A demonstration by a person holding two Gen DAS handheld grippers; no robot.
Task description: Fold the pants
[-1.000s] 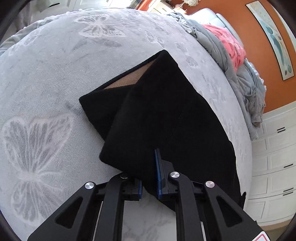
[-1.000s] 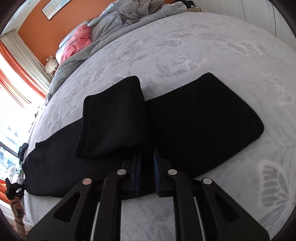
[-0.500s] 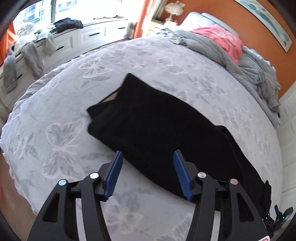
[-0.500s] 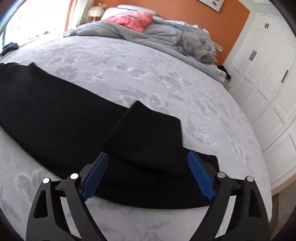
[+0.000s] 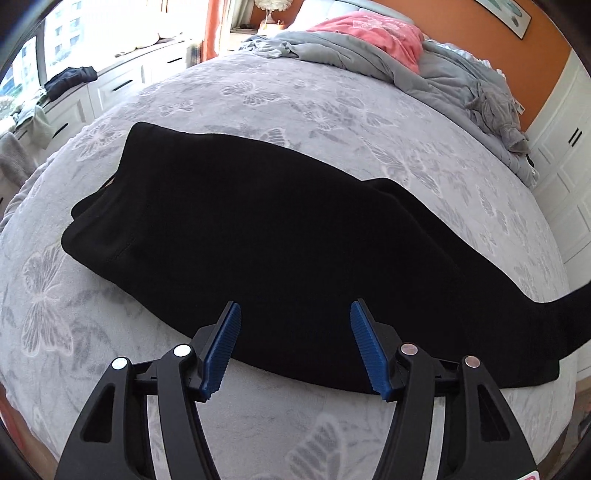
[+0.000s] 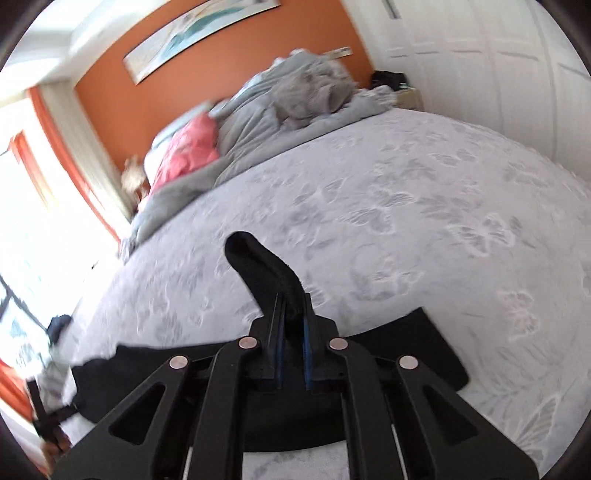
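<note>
The right gripper [image 6: 291, 314] had just pinched the black pants [image 5: 277, 240] hem, which could slip out; the left gripper [image 5: 295, 332] jaws were spread, holding nothing.

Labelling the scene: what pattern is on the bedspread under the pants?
Pale grey bedspread with a butterfly pattern, clearest in the left wrist view.

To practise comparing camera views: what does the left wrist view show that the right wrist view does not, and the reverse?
Only the left wrist view: the open left claw holding nothing, the full length of the black pants spread across the bed, and the white drawers under the window. Only the right wrist view: the right claw shut on a raised flap of the pants, its jaws having just closed. Both: the butterfly bedspread, the pink garment, the grey bedding and the orange wall.
</note>
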